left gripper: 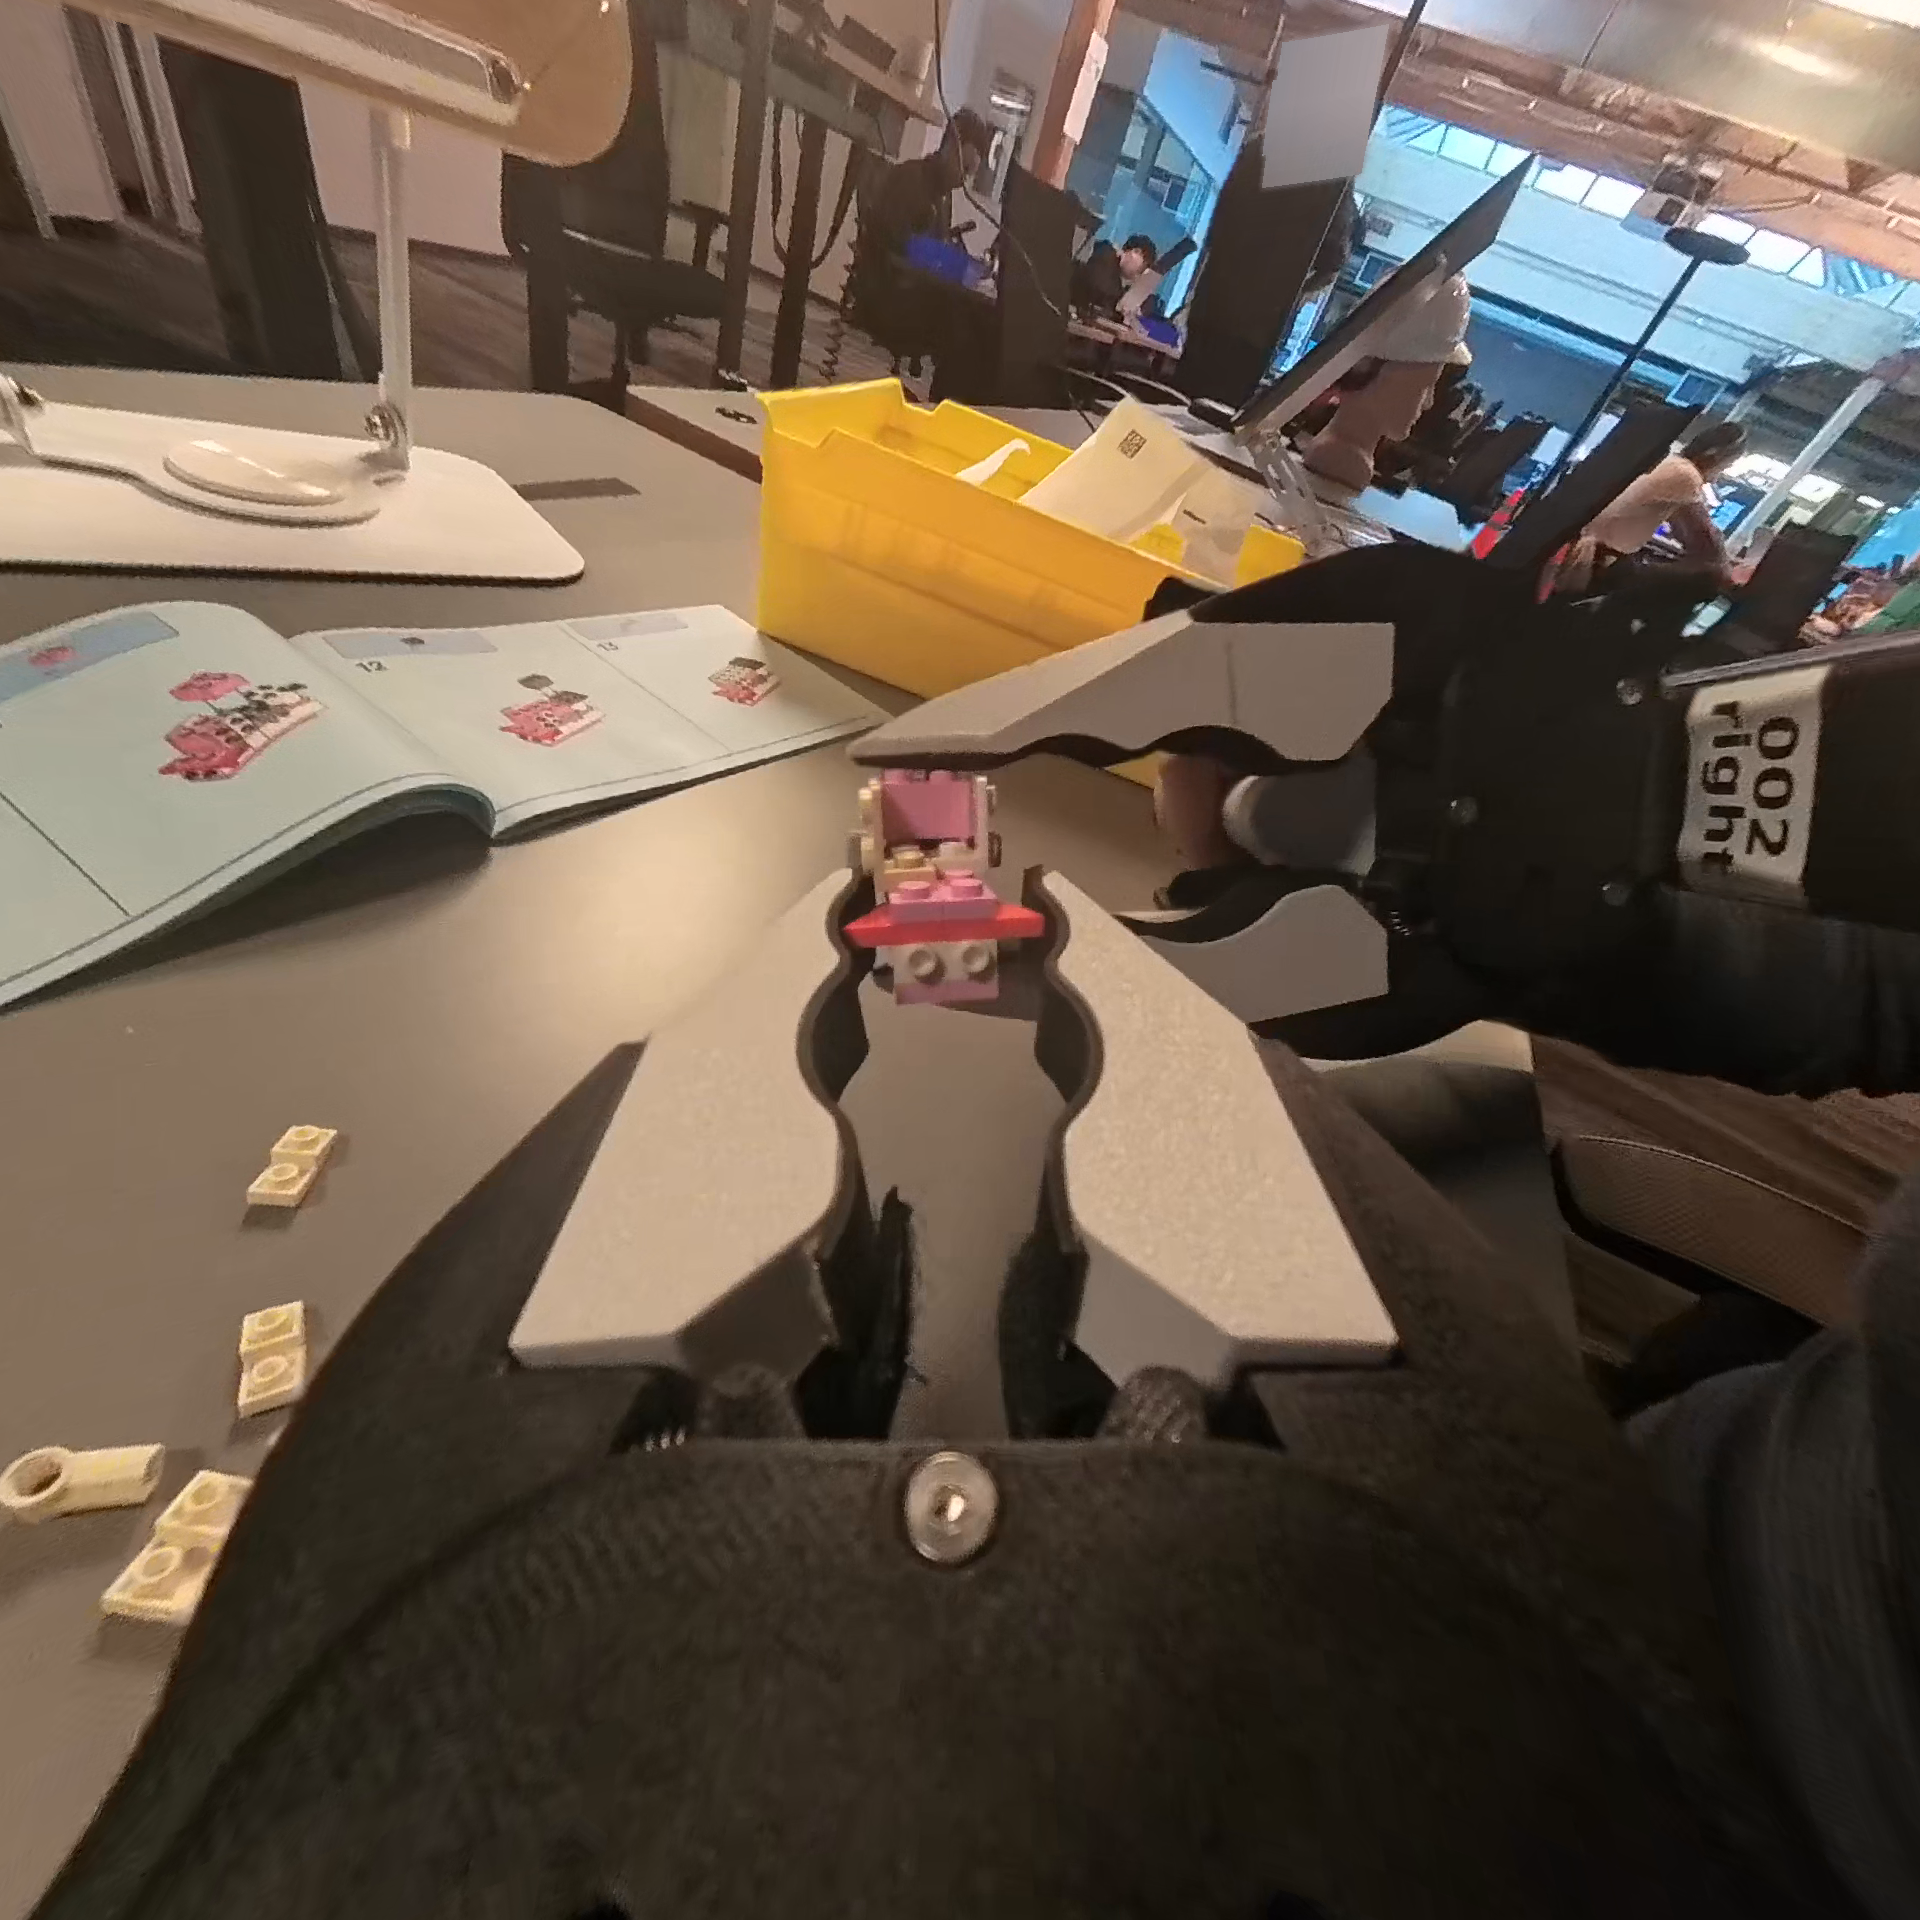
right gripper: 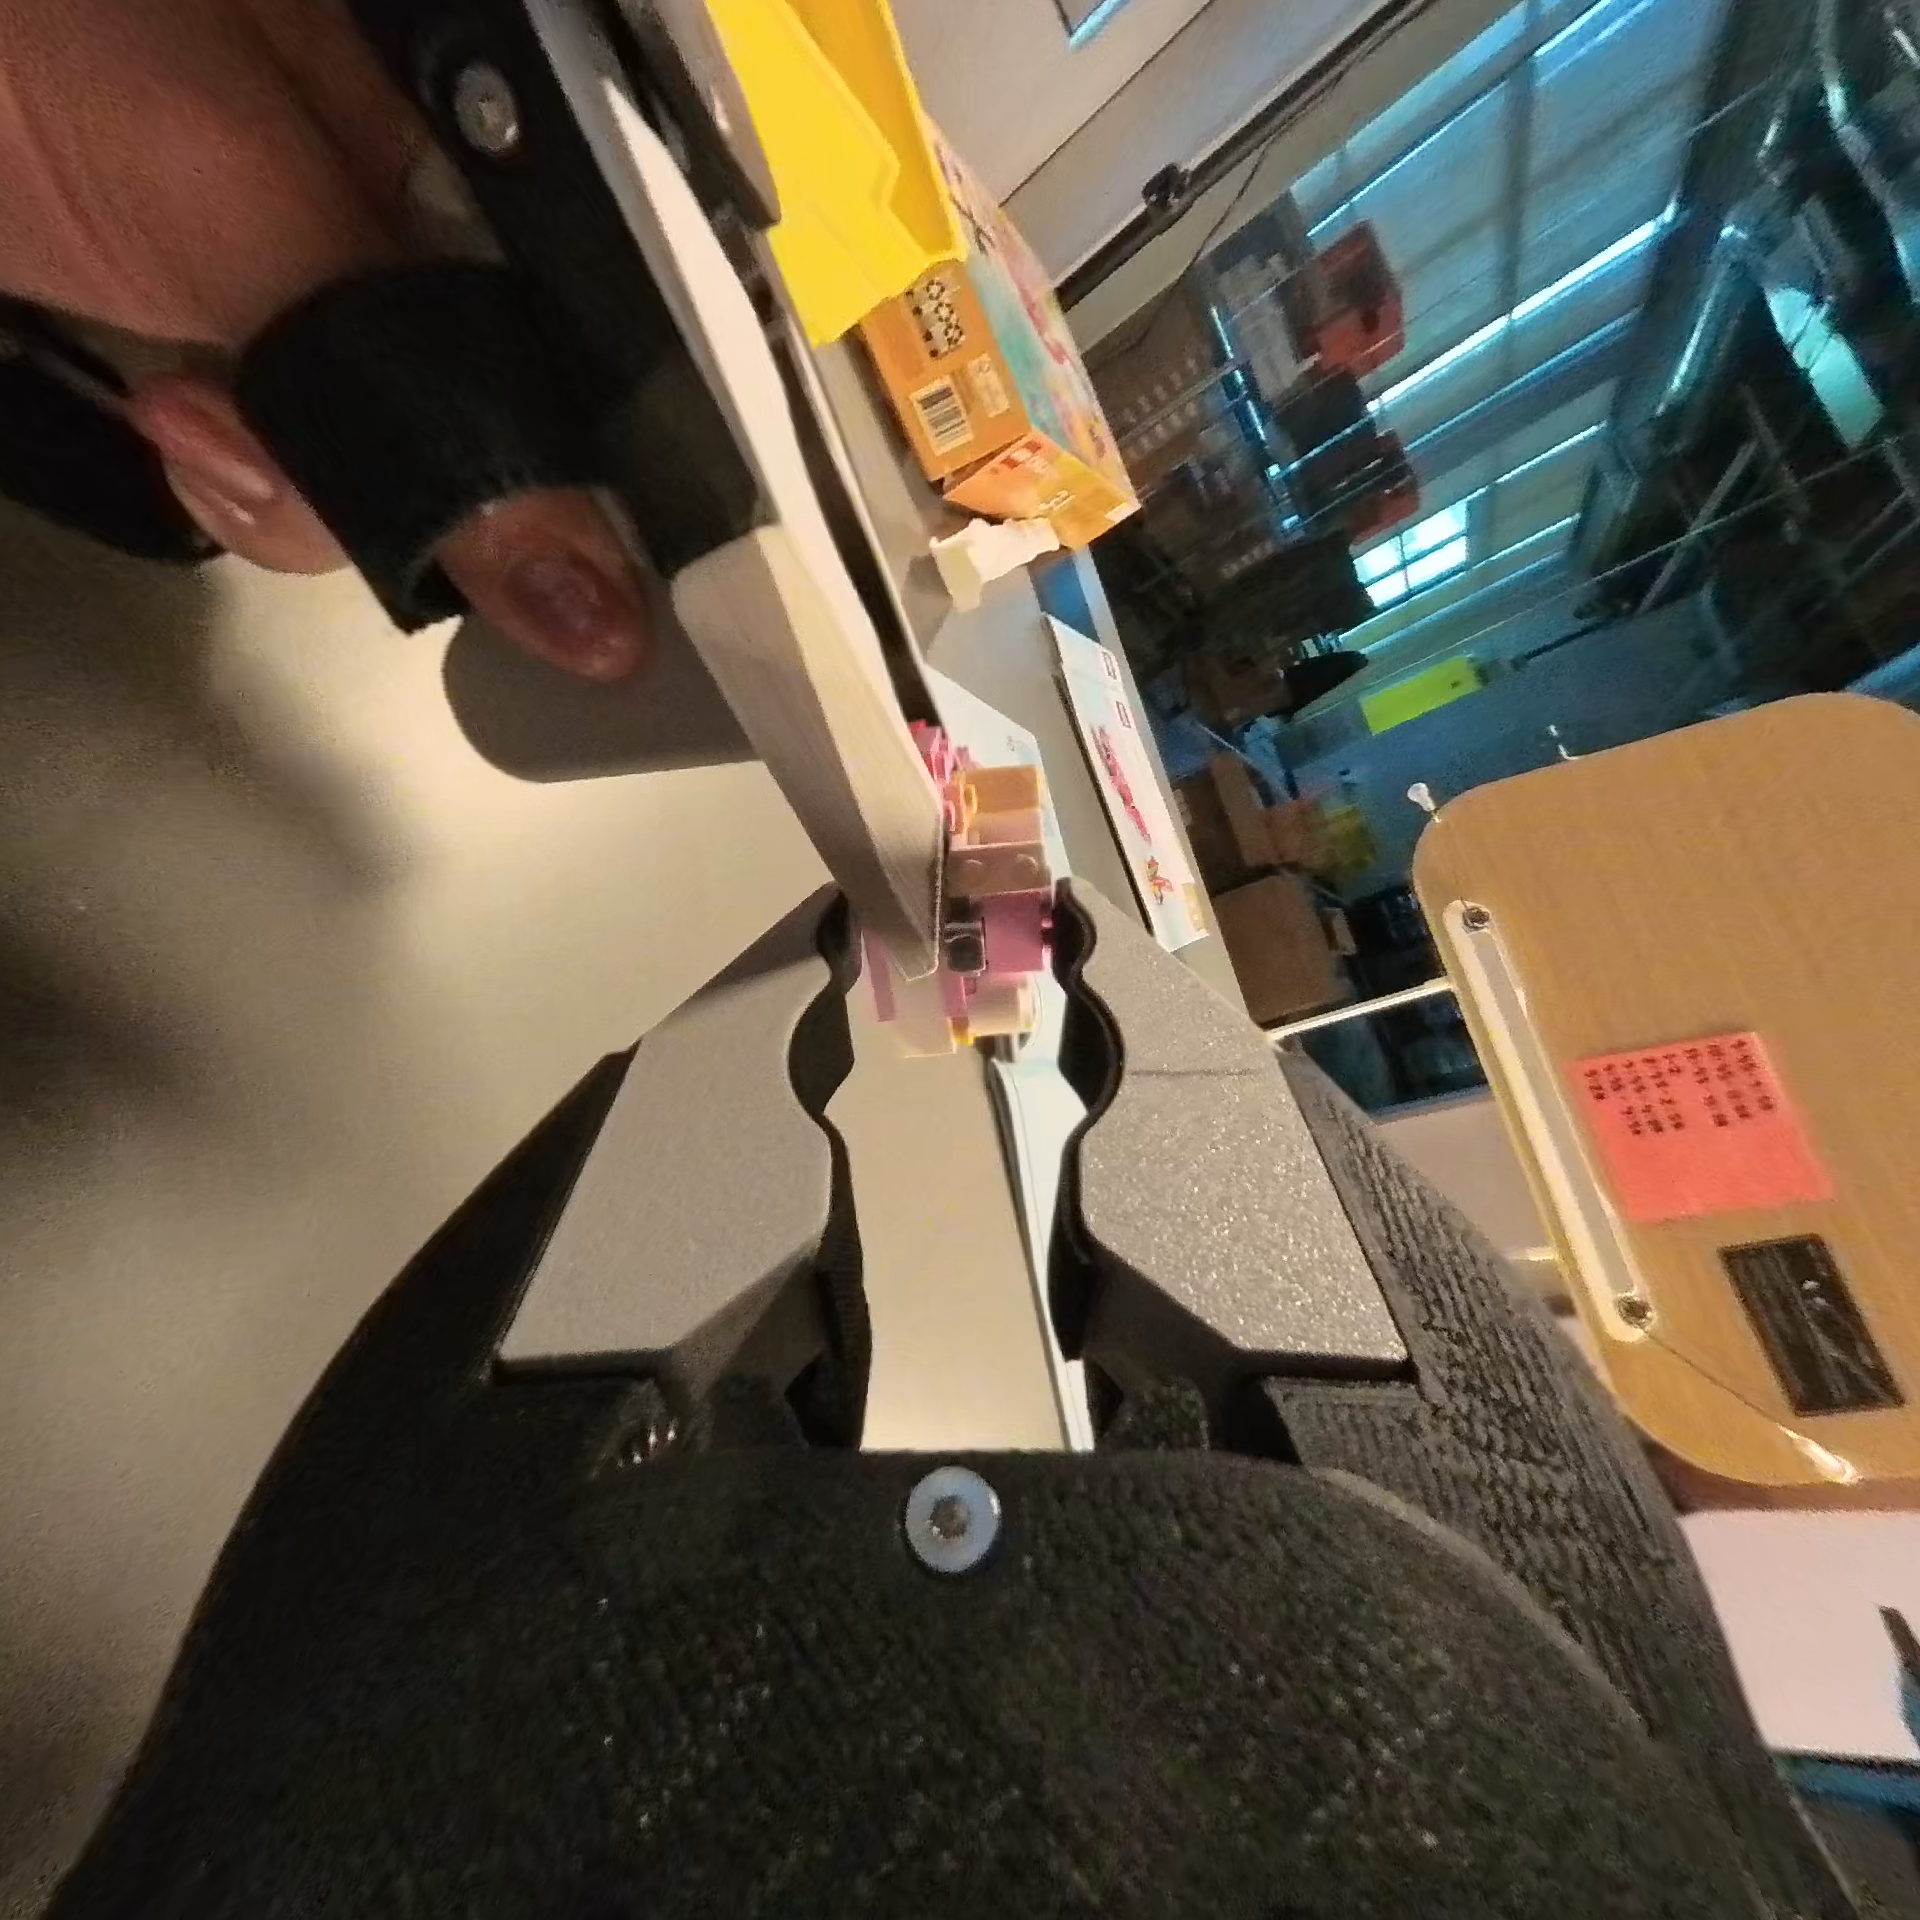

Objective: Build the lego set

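Two grippers clamp one pink brick model [left gripper: 940,899]: left gripper [left gripper: 943,914] jaws grip red plate, right gripper [right gripper: 956,930] jaws grip top and bottom.

Warm indoor light, fisheye warping, soft blur

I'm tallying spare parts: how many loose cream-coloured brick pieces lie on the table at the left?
5, though more may be hidden behind the tool: one plate farthest, a second nearer, a round-holed connector by the left edge, and two plates nearest.
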`<move>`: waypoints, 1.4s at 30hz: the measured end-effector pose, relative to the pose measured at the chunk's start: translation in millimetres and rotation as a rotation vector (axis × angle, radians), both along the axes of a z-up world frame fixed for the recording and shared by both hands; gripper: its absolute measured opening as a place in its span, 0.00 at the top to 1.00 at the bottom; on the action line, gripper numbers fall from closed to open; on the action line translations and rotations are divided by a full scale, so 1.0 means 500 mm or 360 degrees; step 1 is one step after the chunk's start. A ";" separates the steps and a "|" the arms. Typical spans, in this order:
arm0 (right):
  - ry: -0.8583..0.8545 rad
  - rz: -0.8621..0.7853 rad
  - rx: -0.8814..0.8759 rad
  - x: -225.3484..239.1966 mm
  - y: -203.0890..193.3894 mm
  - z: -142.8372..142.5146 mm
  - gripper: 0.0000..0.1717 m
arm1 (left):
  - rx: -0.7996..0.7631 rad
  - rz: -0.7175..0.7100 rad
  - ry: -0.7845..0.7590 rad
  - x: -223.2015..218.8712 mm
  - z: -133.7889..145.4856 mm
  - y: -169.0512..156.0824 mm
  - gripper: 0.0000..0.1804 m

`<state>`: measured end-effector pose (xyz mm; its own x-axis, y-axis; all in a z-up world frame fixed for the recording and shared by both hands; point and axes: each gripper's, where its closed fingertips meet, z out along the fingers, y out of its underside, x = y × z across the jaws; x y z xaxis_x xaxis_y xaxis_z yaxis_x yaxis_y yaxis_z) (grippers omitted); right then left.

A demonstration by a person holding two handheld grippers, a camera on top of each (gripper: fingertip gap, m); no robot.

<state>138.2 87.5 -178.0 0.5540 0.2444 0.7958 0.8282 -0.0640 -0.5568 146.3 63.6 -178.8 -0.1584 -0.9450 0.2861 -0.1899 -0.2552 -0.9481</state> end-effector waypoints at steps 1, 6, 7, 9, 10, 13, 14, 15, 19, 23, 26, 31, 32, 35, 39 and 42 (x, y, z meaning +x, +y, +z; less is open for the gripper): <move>0.0003 0.0000 0.0018 -0.001 0.000 0.002 0.79 | 0.0010 0.0004 -0.0007 -0.001 0.001 0.000 0.85; -0.0089 0.0009 0.0038 -0.001 0.001 -0.001 0.79 | -0.0093 -0.0038 -0.0029 -0.002 0.003 0.000 0.85; -0.0127 0.0011 0.0023 0.000 0.000 -0.003 0.78 | -0.0117 -0.0049 -0.0029 -0.003 0.002 0.000 0.85; -0.0198 -0.0008 -0.0001 0.004 -0.001 -0.003 0.80 | -0.0134 -0.0057 -0.0030 -0.002 0.001 -0.002 0.85; -0.0220 -0.0025 -0.0005 0.005 -0.001 -0.002 0.80 | -0.0111 -0.0046 -0.0036 -0.001 0.002 -0.002 0.85; -0.0299 -0.0111 0.0014 0.009 0.002 0.005 0.80 | -0.0013 0.0015 -0.0063 0.000 0.008 0.000 0.85; -0.0324 -0.0146 0.0026 0.009 0.003 0.008 0.80 | 0.0041 0.0048 -0.0070 0.000 0.010 0.002 0.85; -0.0335 -0.0176 0.0037 0.009 0.004 0.010 0.80 | 0.0098 0.0080 -0.0079 -0.001 0.012 0.004 0.85; -0.0341 -0.0228 0.0011 0.009 0.008 0.012 0.80 | 0.0222 0.0162 -0.0101 -0.004 0.016 0.009 0.85; -0.0356 -0.0198 -0.0051 0.010 0.009 0.005 0.80 | 0.0226 0.0186 -0.0084 -0.003 0.010 0.012 0.85; -0.0331 -0.0150 -0.0075 0.009 0.007 0.006 0.80 | 0.0160 0.0135 -0.0084 -0.002 0.008 0.010 0.85; -0.0266 -0.0081 0.0008 -0.005 -0.010 0.039 0.79 | 0.0108 0.0014 -0.0230 -0.010 0.038 -0.006 0.85; -0.0231 -0.0063 0.0010 -0.008 -0.014 0.044 0.79 | 0.0112 0.0000 -0.0252 -0.012 0.043 -0.009 0.85; -0.0181 -0.0032 0.0007 -0.009 -0.026 0.057 0.71 | 0.0083 -0.0028 -0.0316 -0.018 0.056 -0.010 0.85; -0.0017 0.0143 -0.0050 -0.007 -0.062 0.079 0.61 | 0.0046 -0.0096 -0.0414 -0.032 0.076 -0.012 0.85; 0.0524 0.0432 -0.0185 -0.008 -0.099 0.124 0.61 | 0.0016 -0.0208 -0.0476 -0.042 0.087 -0.026 0.85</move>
